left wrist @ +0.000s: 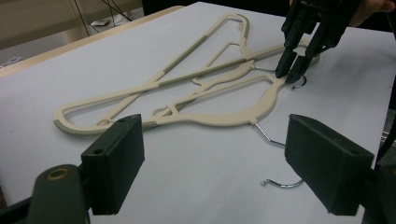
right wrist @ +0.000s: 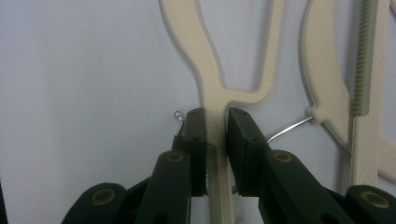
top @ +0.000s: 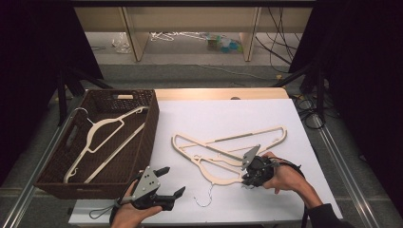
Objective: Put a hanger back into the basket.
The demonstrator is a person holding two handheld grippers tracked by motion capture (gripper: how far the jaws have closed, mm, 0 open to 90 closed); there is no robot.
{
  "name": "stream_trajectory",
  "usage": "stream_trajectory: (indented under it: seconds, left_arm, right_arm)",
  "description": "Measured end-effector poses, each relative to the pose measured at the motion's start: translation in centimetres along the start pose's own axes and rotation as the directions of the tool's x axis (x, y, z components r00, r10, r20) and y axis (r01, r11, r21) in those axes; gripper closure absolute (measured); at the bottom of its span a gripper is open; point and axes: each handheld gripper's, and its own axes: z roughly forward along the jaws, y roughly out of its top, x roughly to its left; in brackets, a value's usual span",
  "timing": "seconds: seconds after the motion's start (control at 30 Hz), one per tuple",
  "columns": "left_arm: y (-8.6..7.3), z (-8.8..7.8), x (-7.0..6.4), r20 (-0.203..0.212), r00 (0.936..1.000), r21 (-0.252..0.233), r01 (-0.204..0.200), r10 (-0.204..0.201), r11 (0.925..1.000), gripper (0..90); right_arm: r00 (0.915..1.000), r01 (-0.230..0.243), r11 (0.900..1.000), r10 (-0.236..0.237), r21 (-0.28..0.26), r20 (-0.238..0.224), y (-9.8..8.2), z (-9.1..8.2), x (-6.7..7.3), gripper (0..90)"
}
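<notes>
Two cream hangers lie overlapped on the white worktop [top: 285, 118], right of centre, nearer its front edge than its back. My right tongs [right wrist: 215, 122] are clenched on the neck of the upper hanger [right wrist: 215, 88], one pad on each side of the narrow stem just below its fork. Its wire hook tip [right wrist: 178, 115] curls out beside the left pad. The second hanger [top: 211, 171] lies touching it, hook [top: 205, 199] pointing at the front edge. My left tongs [top: 170, 182] are released, holding nothing, hovering at the front edge well apart from both hangers, beside the wicker basket [top: 151, 124].
</notes>
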Motion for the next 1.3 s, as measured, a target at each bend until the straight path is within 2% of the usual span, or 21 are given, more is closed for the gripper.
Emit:
stream_trajectory:
  seconds: [0.13, 0.2, 0.27, 0.3, 0.33, 0.4, 0.5, 0.63, 0.67, 0.73, 0.83, 0.87, 0.93, 1.0, 1.2, 1.23, 1.3]
  left_arm:
    - [0.1, 0.0, 0.1, 0.000, 1.0000, -0.005, -0.002, 0.002, 1.0000, 19.8]
    - [0.0, 0.0, 0.0, 0.000, 1.0000, -0.002, -0.001, 0.001, 1.0000, 19.8]
    - [0.1, 0.1, 0.0, 0.000, 1.0000, -0.004, -0.001, 0.001, 1.0000, 19.9]
    - [0.1, 0.2, 0.0, 0.004, 1.0000, -0.006, 0.007, -0.007, 1.0000, 19.9]
    - [0.1, 0.2, 0.0, 0.001, 1.0000, -0.002, -0.003, 0.003, 1.0000, 19.9]
    - [0.1, 0.2, 0.0, -0.003, 1.0000, 0.003, -0.010, 0.010, 0.9999, 19.9]
    - [0.2, 0.4, 0.2, -0.005, 0.9998, 0.000, -0.018, 0.018, 0.9998, 20.0]
    - [0.2, 0.8, 0.3, -0.007, 0.9998, 0.012, -0.019, 0.019, 0.9997, 20.1]
    - [0.2, 0.7, 0.3, -0.008, 0.9998, 0.016, -0.020, 0.021, 0.9997, 20.1]
    - [0.2, 0.7, 0.3, -0.006, 0.9999, 0.014, -0.016, 0.016, 0.9998, 20.0]
    - [0.2, 0.8, 0.4, 0.000, 0.9997, 0.012, -0.025, 0.025, 0.9996, 20.0]
    - [0.1, 0.8, 0.4, -0.008, 0.9997, 0.023, -0.024, 0.024, 0.9994, 20.0]
    - [0.0, 1.0, 0.2, 0.005, 0.9999, 0.023, -0.013, 0.013, 0.9996, 20.0]
    - [0.1, 1.1, 0.2, 0.001, 0.9996, 0.031, -0.029, 0.029, 0.9991, 20.0]
    - [0.4, 2.5, 0.6, 0.019, 0.9986, 0.064, -0.051, 0.050, 0.9966, 20.0]
    - [0.5, 3.0, 0.7, 0.008, 0.9987, 0.070, -0.050, 0.050, 0.9963, 20.1]
    - [0.6, 3.7, 0.9, 0.007, 0.9972, 0.090, -0.075, 0.075, 0.9931, 20.4]
  right_arm:
    - [0.9997, -0.022, 1.000, 0.022, 0.018, 0.009, 0.2, 0.1, 0.1, 77.6]
    - [0.9995, -0.030, 0.998, 0.030, 0.050, -0.001, 0.6, 0.1, 0.0, 77.4]
    - [0.9996, -0.018, 0.997, 0.017, 0.076, 0.023, 1.1, 0.3, 0.3, 77.4]
    - [0.9996, -0.018, 0.996, 0.016, 0.086, 0.024, 1.2, 0.3, 0.3, 77.5]
    - [0.9997, -0.012, 0.994, 0.009, 0.105, 0.024, 1.4, 0.3, 0.3, 77.9]
    - [0.9996, -0.014, 0.994, 0.012, 0.105, 0.025, 1.5, 0.3, 0.4, 78.3]
    - [0.9996, 0.008, 0.995, -0.011, 0.104, 0.024, 1.5, 0.3, 0.4, 79.2]
    - [0.9999, -0.003, 0.996, 0.002, 0.085, 0.014, 1.4, 0.1, 0.2, 79.5]
    - [0.9996, -0.025, 0.997, 0.024, 0.070, 0.012, 1.2, 0.1, 0.0, 79.4]
    - [0.9992, -0.036, 0.997, 0.035, 0.066, 0.021, 1.2, 0.1, 0.1, 79.9]
    - [0.9992, -0.034, 0.997, 0.032, 0.066, 0.023, 1.2, 0.1, 0.2, 79.9]
    - [0.9992, -0.033, 0.997, 0.032, 0.065, 0.024, 1.2, 0.1, 0.2, 80.0]
    - [0.9990, -0.034, 0.998, 0.032, 0.060, 0.031, 1.3, 0.0, 0.1, 80.0]
    - [0.9990, -0.029, 0.998, 0.027, 0.058, 0.037, 1.4, -0.1, 0.2, 80.0]
    - [0.9985, -0.036, 0.998, 0.033, 0.047, 0.044, 1.7, -1.1, 0.3, 79.9]
    - [0.9983, -0.040, 0.998, 0.038, 0.046, 0.043, 1.7, -1.2, 0.3, 79.9]
    - [0.9978, -0.043, 0.998, 0.040, 0.047, 0.053, 1.8, -1.5, 0.4, 80.0]
